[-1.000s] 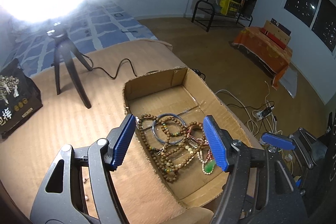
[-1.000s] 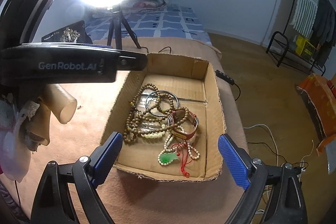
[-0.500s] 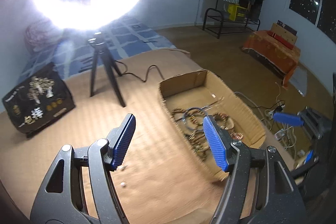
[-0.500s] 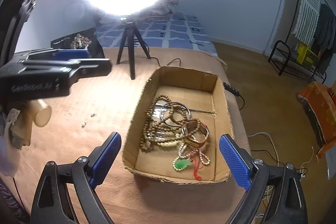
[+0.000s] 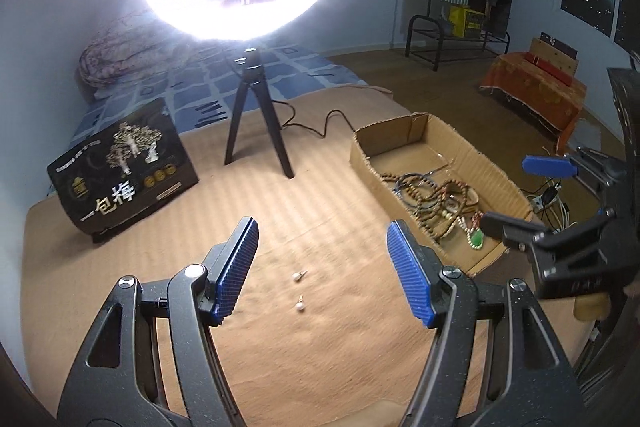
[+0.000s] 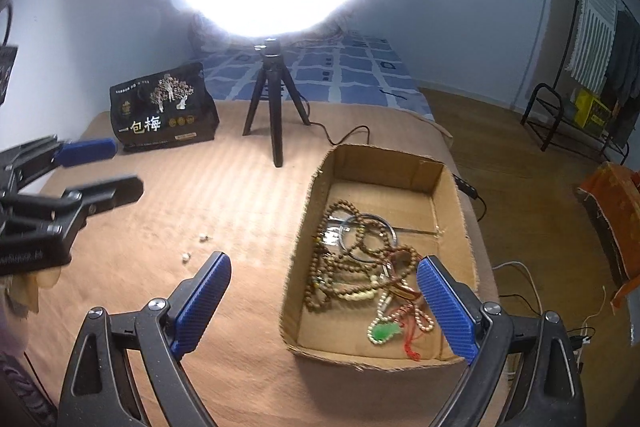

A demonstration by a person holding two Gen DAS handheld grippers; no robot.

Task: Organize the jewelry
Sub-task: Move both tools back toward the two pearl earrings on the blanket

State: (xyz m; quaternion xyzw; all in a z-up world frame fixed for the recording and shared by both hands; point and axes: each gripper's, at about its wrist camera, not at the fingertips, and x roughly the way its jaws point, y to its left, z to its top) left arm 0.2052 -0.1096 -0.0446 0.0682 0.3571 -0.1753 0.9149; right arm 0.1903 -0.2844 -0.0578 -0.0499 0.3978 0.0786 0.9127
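Hovering with jaws apart and empty, left gripper (image 5: 320, 267) frames two pearl earrings (image 5: 299, 290) just ahead on the blanket (image 5: 320, 195); right gripper (image 6: 324, 303), equally agape, straddles the box's (image 6: 304, 227) near wall instead.

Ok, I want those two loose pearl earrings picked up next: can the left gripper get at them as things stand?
Probably yes: the left gripper is open, the two pearl earrings lie on bare brown cloth right between its fingers, nothing covering them.
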